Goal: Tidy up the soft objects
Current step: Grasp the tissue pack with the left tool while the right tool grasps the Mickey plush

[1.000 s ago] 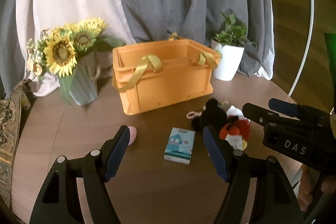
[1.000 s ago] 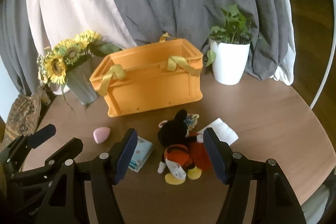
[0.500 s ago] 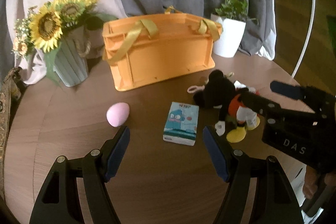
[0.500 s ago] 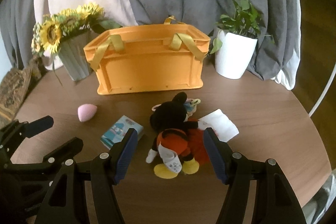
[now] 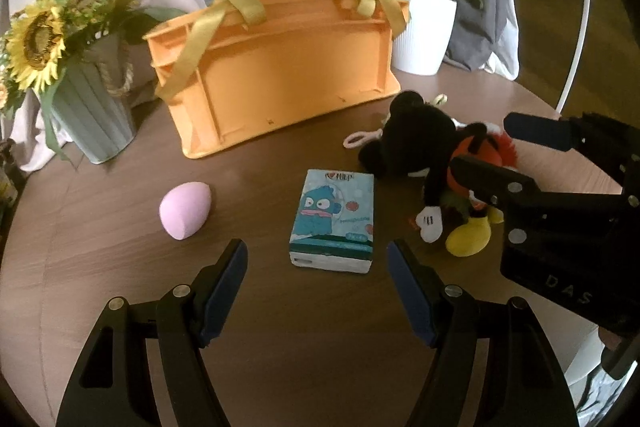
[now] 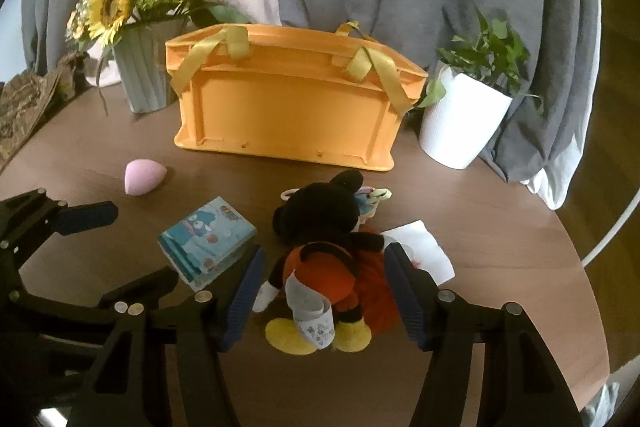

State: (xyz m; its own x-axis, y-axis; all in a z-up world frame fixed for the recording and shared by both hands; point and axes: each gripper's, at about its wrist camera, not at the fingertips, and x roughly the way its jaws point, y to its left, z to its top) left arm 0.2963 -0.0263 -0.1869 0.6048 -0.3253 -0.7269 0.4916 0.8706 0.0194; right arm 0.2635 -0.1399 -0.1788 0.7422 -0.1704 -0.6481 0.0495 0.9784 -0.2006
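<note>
A blue tissue pack (image 5: 334,219) lies on the round wooden table just ahead of my open left gripper (image 5: 316,287); it also shows in the right wrist view (image 6: 208,241). A black and red mouse plush (image 6: 332,251) lies between the fingers of my open right gripper (image 6: 322,291), not squeezed; it also shows in the left wrist view (image 5: 424,155). A pink egg-shaped sponge (image 5: 185,205) lies to the left, also seen in the right wrist view (image 6: 143,176). The orange crate (image 6: 286,99) with yellow straps stands behind, also in the left wrist view (image 5: 276,67).
A sunflower vase (image 5: 88,107) stands left of the crate and a white potted plant (image 6: 466,115) right of it. A white paper (image 6: 420,245) lies beside the plush. Grey and white curtains hang behind. The table edge curves at the right.
Both grippers have dropped lower and moved forward toward the table. The right gripper's fingers now flank the plush; the left gripper is closer to the tissue pack.
</note>
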